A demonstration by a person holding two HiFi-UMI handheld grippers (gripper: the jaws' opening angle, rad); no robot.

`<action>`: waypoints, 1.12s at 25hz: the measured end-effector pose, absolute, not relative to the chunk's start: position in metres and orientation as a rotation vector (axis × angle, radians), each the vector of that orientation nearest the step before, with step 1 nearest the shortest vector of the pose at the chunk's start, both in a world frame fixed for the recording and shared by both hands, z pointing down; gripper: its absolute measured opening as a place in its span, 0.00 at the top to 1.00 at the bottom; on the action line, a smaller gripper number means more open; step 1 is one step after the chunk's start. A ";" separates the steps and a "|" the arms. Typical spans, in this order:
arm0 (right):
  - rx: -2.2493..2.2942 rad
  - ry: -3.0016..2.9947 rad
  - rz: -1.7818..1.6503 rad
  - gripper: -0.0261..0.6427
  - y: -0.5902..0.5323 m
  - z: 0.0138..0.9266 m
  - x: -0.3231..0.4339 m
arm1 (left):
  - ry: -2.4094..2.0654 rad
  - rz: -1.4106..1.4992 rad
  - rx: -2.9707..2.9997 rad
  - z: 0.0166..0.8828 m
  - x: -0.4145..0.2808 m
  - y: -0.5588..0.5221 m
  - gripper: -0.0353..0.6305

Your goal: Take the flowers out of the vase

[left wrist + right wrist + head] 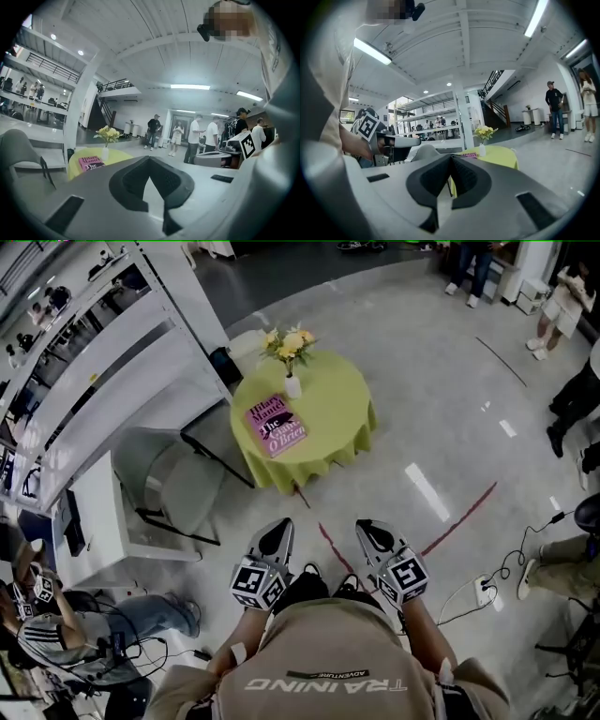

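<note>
- Nearest, at the bottom of the head view, the left gripper (278,525) and the right gripper (367,524) are held side by side in front of the person's chest, both pointing far, toward the table.
- In its own view the left gripper (149,159) has its jaws brought together at the tips, with nothing between them.
- The right gripper (451,157) is likewise closed tip to tip and empty.
- Past the grippers lies open grey floor, then a round table (333,423) under a yellow-green cloth, well apart from both grippers.
- A pink book (275,425) lies flat on the near left part of the table.
- A grey chair (178,479) stands just left of the table.
- The white vase (292,385) stands upright at the far left edge of the table, beyond the book.
- The yellow flowers (289,341) sit in the vase, far ahead of both grippers and a little left of them.
- The flowers' long axis is vertical: stems down in the vase's neck, blooms spread on top (108,135) (485,133).
- Farthest off, several people (194,138) stand on the floor behind the table.
</note>
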State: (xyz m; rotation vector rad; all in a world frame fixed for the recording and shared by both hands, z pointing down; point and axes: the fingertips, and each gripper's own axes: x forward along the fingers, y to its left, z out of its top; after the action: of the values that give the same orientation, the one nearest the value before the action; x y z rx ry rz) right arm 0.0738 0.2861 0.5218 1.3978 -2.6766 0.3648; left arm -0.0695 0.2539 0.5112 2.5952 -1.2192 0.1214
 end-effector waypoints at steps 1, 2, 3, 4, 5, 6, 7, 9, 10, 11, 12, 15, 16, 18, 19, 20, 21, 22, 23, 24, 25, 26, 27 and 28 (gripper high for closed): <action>1.393 -2.675 0.372 0.97 0.279 0.523 0.074 | -1.218 0.126 2.594 0.513 -0.069 0.247 0.93; 1.388 -2.672 0.381 0.97 0.272 0.525 0.073 | -1.216 0.130 2.595 0.514 -0.070 0.240 0.93; 1.383 -2.670 0.391 0.97 0.265 0.527 0.071 | -1.213 0.133 2.596 0.515 -0.070 0.233 0.93; 1.379 -2.668 0.400 0.97 0.258 0.528 0.069 | -1.209 0.134 2.597 0.517 -0.071 0.225 0.93; 1.375 -2.666 0.406 0.97 0.251 0.529 0.068 | -1.205 0.130 2.595 0.518 -0.072 0.216 0.93; 1.371 -2.663 0.405 0.97 0.243 0.530 0.066 | -1.202 0.122 2.591 0.520 -0.073 0.205 0.93; 1.368 -2.659 0.399 0.97 0.233 0.530 0.065 | -1.198 0.112 2.588 0.522 -0.073 0.193 0.93; 1.370 -2.648 0.385 0.97 0.209 0.528 0.060 | -1.188 0.094 2.590 0.523 -0.076 0.166 0.93; 1.374 -2.644 0.378 0.97 0.196 0.525 0.056 | -1.182 0.085 2.599 0.521 -0.078 0.151 0.93; 1.375 -2.640 0.368 0.97 0.182 0.523 0.052 | -1.174 0.075 2.613 0.519 -0.079 0.135 0.93; 1.374 -2.636 0.354 0.97 0.168 0.521 0.048 | -1.165 0.066 2.629 0.516 -0.080 0.120 0.93; 1.365 -2.622 0.309 0.97 0.132 0.515 0.036 | -1.130 0.037 2.647 0.512 -0.083 0.080 0.93; 1.368 -2.617 0.301 0.97 0.123 0.513 0.033 | -1.118 0.031 2.648 0.511 -0.084 0.072 0.93; 1.389 -2.605 0.291 0.97 0.106 0.510 0.030 | -1.093 0.029 2.659 0.510 -0.086 0.057 0.93; 1.405 -2.599 0.289 0.96 0.097 0.509 0.030 | -1.082 0.033 2.665 0.510 -0.088 0.050 0.93; 1.419 -2.596 0.293 0.96 0.087 0.509 0.029 | -1.075 0.042 2.670 0.511 -0.089 0.042 0.93; 1.429 -2.596 0.303 0.97 0.079 0.509 0.029 | -1.072 0.054 2.670 0.513 -0.091 0.035 0.93; 1.434 -2.599 0.316 0.97 0.071 0.510 0.028 | -1.071 0.065 2.666 0.516 -0.093 0.029 0.93; 1.433 -2.604 0.328 0.96 0.063 0.511 0.027 | -1.074 0.071 2.658 0.519 -0.095 0.023 0.93; 1.429 -2.607 0.340 0.96 0.053 0.514 0.027 | -1.080 0.072 2.648 0.522 -0.096 0.017 0.93; 1.421 -2.609 0.353 0.96 0.041 0.518 0.026 | -1.088 0.072 2.637 0.524 -0.098 0.010 0.93; 1.407 -2.612 0.365 0.96 0.027 0.523 0.025 | -1.097 0.073 2.626 0.526 -0.098 0.003 0.93; 1.389 -2.616 0.373 0.96 0.013 0.529 0.024 | -1.107 0.076 2.616 0.529 -0.099 -0.004 0.93; 1.370 -2.622 0.376 0.96 -0.002 0.534 0.022 | -1.118 0.082 2.607 0.531 -0.099 -0.011 0.93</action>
State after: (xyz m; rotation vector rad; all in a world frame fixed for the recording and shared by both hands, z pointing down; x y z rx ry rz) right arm 0.0223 -0.0024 0.5337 1.3702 -2.6222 0.3757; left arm -0.0994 -0.0113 0.5311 2.6067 -1.1182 0.0816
